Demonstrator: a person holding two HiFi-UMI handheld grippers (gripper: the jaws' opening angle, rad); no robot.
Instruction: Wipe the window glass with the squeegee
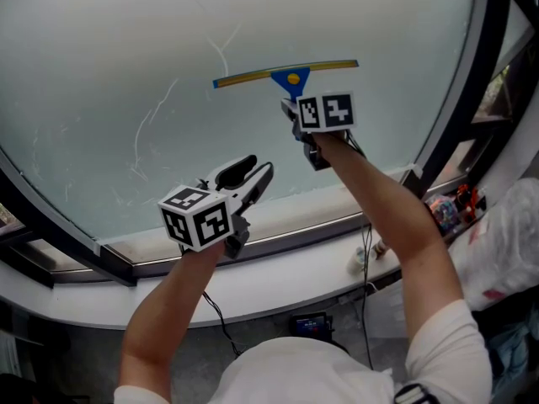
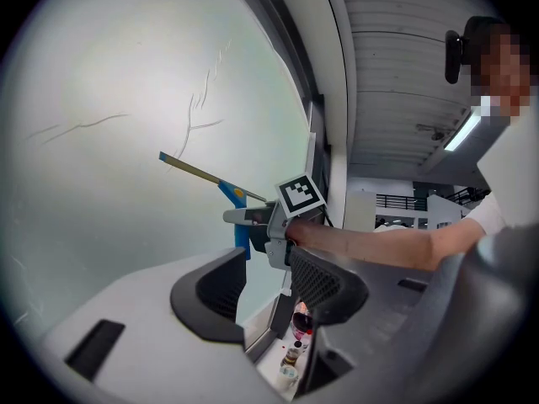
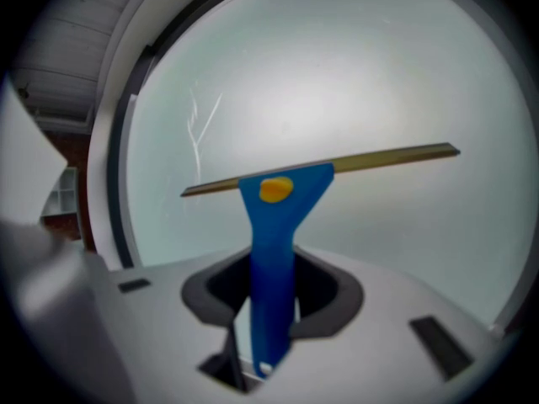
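Apparently touching the glass (image 1: 126,57), the squeegee (image 1: 286,76) sits in outstretched right tongs (image 1: 296,106).

Looks like office bldg: big framed window (image 1: 126,74), slatted ceiling (image 2: 396,49) w/ strip light (image 2: 459,137).

Left gripper (image 1: 244,175): I see a pale grey shell with black-lined jaws.
Right gripper (image 1: 296,108): dark body.
Marker cubes (image 1: 198,217): white, black squares.
Shirt (image 1: 295,369): white, short sleeves.
Cable (image 1: 212,308): thin, black.

Blue-handled squeegee (image 1: 290,76), blade level against frosted window glass (image 1: 126,74)
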